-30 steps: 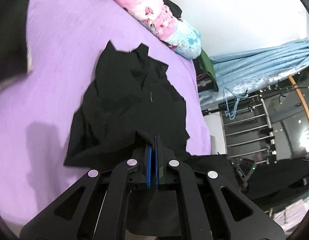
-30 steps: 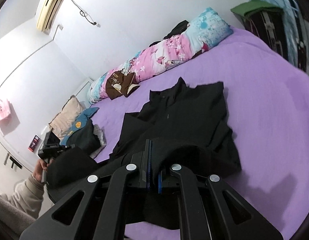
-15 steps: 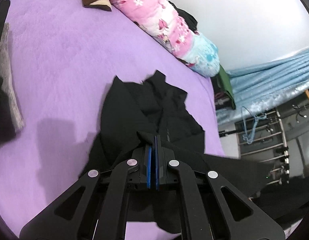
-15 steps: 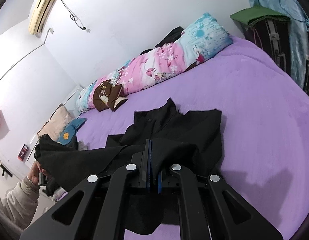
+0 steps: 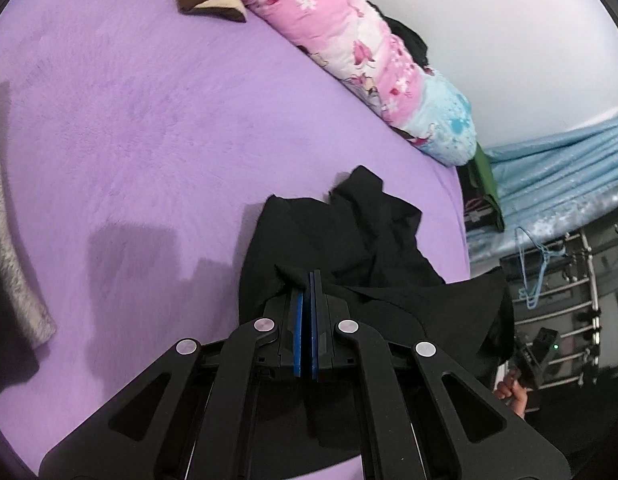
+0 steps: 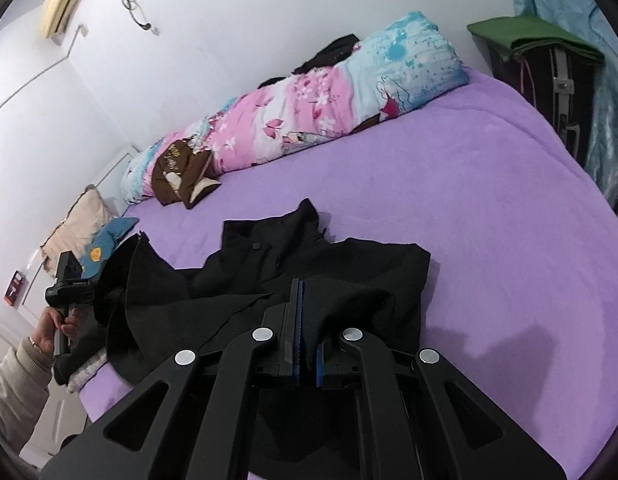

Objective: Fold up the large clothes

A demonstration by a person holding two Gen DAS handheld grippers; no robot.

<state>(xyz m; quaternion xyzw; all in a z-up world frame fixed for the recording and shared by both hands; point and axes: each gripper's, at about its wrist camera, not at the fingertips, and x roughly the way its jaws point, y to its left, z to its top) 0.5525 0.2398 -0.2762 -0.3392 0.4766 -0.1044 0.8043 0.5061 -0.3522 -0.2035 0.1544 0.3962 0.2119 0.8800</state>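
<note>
**Two-point hold on a black garment over the bed**

The black garment [image 6: 309, 256] is lying partly on the purple bed [image 6: 489, 208], its collar end pointing toward the rolled floral quilt [image 6: 309, 120] at the far edge and its near edge raised off the bed. The left gripper [image 5: 311, 276] is clenching a fold of that near edge between its blue pads [image 5: 297, 320]; the right gripper [image 6: 305, 300] is likewise clamping a thicker bunch of the same edge. Gripping at two separated points is keeping the cloth stretched between them, presumably so the raised portion can be carried as one straight line toward the collar. The collar end is resting on the bed, probably acting as the anchor for the fold.
</note>
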